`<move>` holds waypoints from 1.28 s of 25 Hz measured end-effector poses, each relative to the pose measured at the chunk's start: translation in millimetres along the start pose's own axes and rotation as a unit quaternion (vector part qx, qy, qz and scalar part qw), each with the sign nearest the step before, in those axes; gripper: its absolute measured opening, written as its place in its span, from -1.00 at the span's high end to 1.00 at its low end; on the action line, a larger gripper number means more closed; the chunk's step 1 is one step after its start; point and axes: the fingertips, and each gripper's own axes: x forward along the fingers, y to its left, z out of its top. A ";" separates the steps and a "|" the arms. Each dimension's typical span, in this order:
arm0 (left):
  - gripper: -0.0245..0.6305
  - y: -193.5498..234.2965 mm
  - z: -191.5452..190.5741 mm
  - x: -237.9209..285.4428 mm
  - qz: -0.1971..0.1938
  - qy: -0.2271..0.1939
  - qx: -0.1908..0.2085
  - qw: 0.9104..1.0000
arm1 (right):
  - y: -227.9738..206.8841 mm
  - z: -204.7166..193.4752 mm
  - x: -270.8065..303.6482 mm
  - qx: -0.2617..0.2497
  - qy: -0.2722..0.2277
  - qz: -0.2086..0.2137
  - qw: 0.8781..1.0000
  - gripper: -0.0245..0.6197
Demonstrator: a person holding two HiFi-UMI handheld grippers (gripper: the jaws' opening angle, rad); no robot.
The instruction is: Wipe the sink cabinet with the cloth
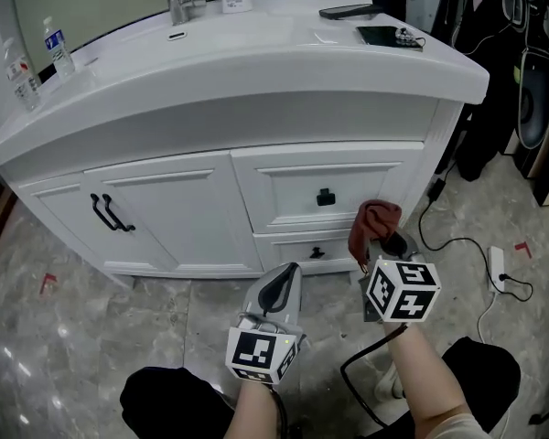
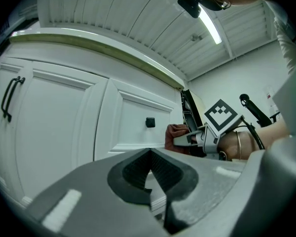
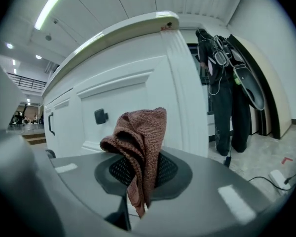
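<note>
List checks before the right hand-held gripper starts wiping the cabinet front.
1. Cloth clamped in right hand-held gripper: ok, pinched between its jaws.
2. Cloth spread flat for wiping: not ok, bunched and folded.
3. Cloth touching sink cabinet: cannot tell; it sits near the cabinet's right end.
4. Left hand-held gripper clear: ok, jaws together, empty, left of the cloth.
5. Drawer knob clear of the cloth: ok, it stands to the cloth's left.
</note>
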 end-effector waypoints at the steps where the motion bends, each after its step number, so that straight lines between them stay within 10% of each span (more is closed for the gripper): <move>1: 0.92 6.6 -1.3 -3.0 0.008 0.002 0.004 1.000 | 15.6 -5.7 5.0 -0.004 0.004 0.014 1.000 0.68; 15: 0.92 65.4 -17.2 -37.1 0.065 0.022 0.006 0.998 | 197.9 -36.2 64.6 -0.061 0.042 0.186 0.980 0.68; 32: 0.92 58.5 -19.4 -26.3 0.051 0.020 0.002 0.998 | 132.5 -23.3 51.8 -0.041 0.044 0.137 0.989 0.67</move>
